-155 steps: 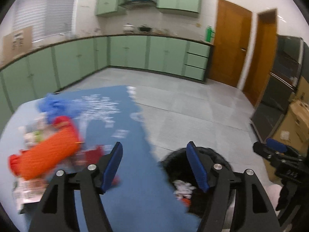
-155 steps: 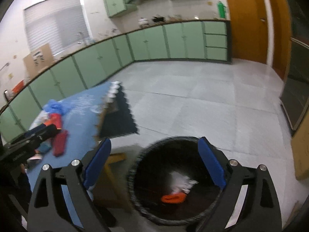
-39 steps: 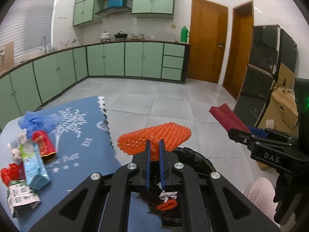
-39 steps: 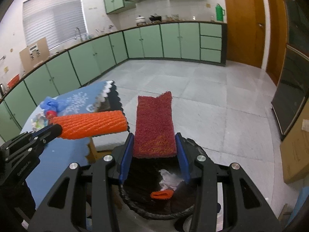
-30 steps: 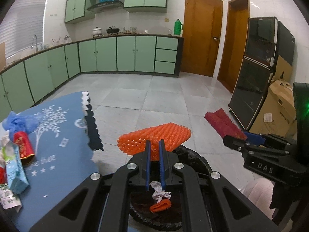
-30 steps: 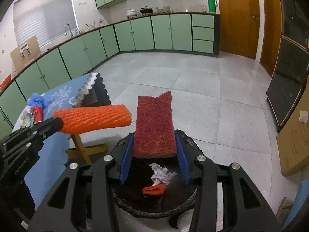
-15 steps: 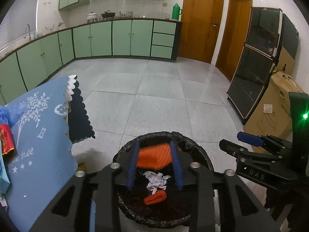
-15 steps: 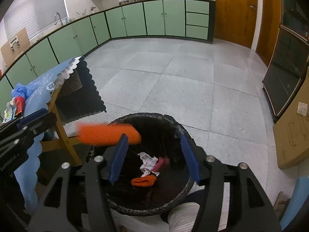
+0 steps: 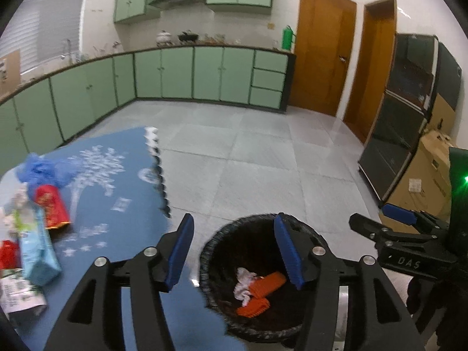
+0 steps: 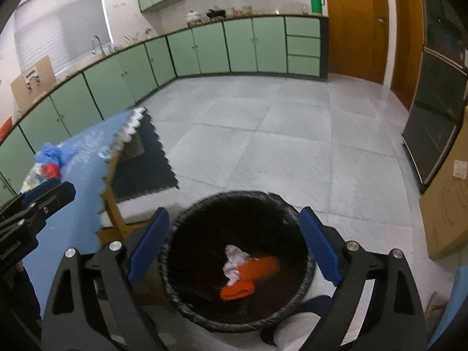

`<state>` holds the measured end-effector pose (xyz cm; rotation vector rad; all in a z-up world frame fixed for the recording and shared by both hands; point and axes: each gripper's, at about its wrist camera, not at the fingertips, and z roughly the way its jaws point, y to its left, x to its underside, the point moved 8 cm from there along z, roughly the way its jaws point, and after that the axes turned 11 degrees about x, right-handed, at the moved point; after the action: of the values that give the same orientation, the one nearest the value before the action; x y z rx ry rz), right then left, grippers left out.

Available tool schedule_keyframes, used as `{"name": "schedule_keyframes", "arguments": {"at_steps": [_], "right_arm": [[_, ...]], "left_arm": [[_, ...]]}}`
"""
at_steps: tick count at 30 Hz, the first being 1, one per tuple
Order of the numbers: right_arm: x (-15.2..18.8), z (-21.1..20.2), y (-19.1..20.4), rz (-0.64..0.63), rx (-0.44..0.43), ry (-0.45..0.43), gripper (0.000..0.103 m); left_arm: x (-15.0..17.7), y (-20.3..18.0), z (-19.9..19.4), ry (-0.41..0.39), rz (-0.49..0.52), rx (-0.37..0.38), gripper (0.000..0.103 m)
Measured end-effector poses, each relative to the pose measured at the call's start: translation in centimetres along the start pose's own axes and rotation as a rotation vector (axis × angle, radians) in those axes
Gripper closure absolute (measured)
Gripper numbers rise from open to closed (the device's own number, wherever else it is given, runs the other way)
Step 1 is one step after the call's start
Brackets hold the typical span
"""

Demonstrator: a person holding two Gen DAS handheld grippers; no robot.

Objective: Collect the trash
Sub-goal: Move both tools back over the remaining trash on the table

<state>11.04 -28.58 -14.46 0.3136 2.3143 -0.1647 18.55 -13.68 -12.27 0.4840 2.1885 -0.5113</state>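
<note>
both loads are gone from my grips since a second ago: the orange foam net sleeve (image 9: 267, 285) that my left tool (image 9: 235, 253) pinched, and the dark red one my right tool (image 10: 234, 245) held, dropped as the jaws were opening. the orange sleeve now lies in the black-lined trash bin (image 9: 210, 251) beside a crumpled white tissue (image 9: 242, 282) and a smaller orange scrap (image 9: 253, 307); the red one i cannot pick out in the dark of the bin. left tool: jaws have just been opening, now spread partway, nothing between them. right tool: jaws have just been opening, now spread wide, nothing between them.

remaining trash sits on the blue-clothed counter (image 9: 117, 193), well apart from the bin: a red packet (image 9: 51, 207), a light blue pouch (image 9: 36, 251), a white-green wrapper (image 9: 17, 292), a crumpled blue bag (image 9: 39, 169). the view is motion-blurred there, so details are uncertain.

handling, my judgement: all light, soft film or foil; they will crush and may slip. i would pinch across the flat middle or a sealed edge of a packet, and take the blue bag by a bunched fold.

pose: both tools point forward and downward. the right hangs over the bin mouth; the left straddles the bin rim and the counter edge, with the right tool in view at its far right.
</note>
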Motion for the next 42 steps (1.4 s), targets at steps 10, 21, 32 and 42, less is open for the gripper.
{"name": "schedule_keyframes", "arguments": {"at_steps": [10, 21, 32, 42], "right_arm": [[-2.1, -3.6, 8.8, -0.064, -0.133, -0.085, 0.015], [0.6, -5.2, 20.7, -0.224, -0.267, -0.091, 0.015], [2.9, -6.1, 25.7, -0.305, -0.328, -0.07, 0.015], [3.4, -5.9, 26.1, -0.317, -0.33, -0.051, 0.015]], "left_arm": [[1.0, 8.2, -8.3, -0.091, -0.075, -0.197, 0.045], [6.0, 16.8, -15.2, -0.105, -0.208, -0.39, 0.043], [10.4, 20.1, -17.2, -0.077, -0.297, -0.44, 0.043], [12.9, 20.6, -16.3, -0.028, -0.324, -0.442, 0.042]]}}
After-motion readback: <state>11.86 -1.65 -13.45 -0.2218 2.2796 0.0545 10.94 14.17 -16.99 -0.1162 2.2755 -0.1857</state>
